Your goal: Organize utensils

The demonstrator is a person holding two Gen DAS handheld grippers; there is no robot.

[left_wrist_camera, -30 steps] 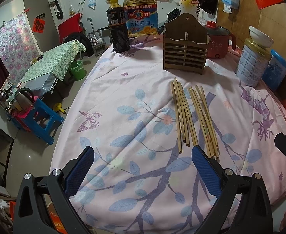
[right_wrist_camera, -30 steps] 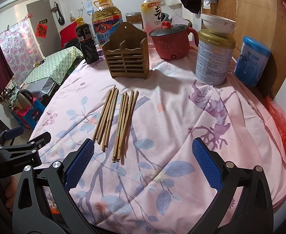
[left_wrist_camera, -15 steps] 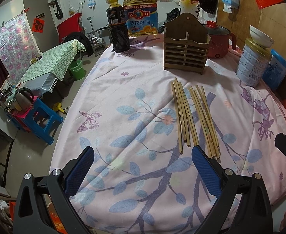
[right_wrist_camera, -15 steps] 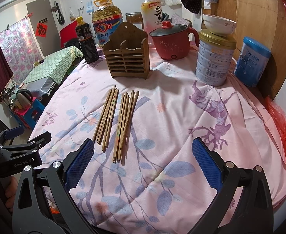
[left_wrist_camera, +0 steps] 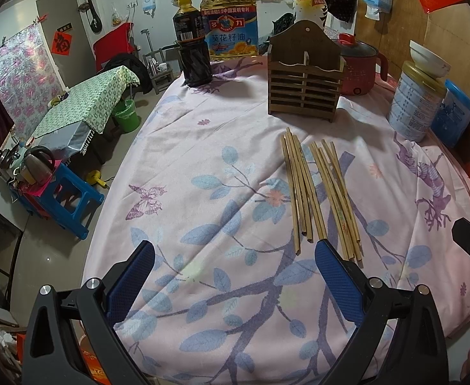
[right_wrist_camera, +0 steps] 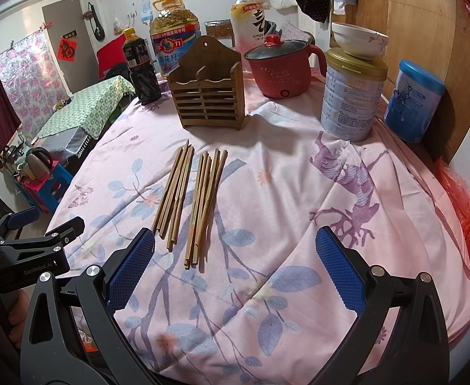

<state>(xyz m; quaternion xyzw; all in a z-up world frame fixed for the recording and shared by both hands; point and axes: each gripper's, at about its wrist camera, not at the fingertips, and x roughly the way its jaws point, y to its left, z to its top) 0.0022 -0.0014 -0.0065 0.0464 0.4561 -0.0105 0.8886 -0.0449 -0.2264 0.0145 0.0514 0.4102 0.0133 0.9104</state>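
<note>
Two bunches of wooden chopsticks lie side by side on the pink floral tablecloth: a left bunch (left_wrist_camera: 299, 186) (right_wrist_camera: 174, 192) and a right bunch (left_wrist_camera: 337, 192) (right_wrist_camera: 206, 202). A slatted wooden utensil holder (left_wrist_camera: 303, 80) (right_wrist_camera: 207, 93) stands upright behind them, with nothing showing in it. My left gripper (left_wrist_camera: 235, 276) is open and empty above the table's near edge, left of the chopsticks' near ends. My right gripper (right_wrist_camera: 235, 272) is open and empty, with the chopstick ends just ahead of its left finger. The left gripper also shows at the left edge of the right wrist view (right_wrist_camera: 29, 240).
Behind the holder stand a dark sauce bottle (left_wrist_camera: 193, 51), a big oil jug (left_wrist_camera: 230, 29) and a red electric pot (right_wrist_camera: 281, 67). A tin (right_wrist_camera: 352, 96) with a bowl (right_wrist_camera: 358, 40) on top and a blue canister (right_wrist_camera: 413, 102) stand at the right. The table edge drops off at the left.
</note>
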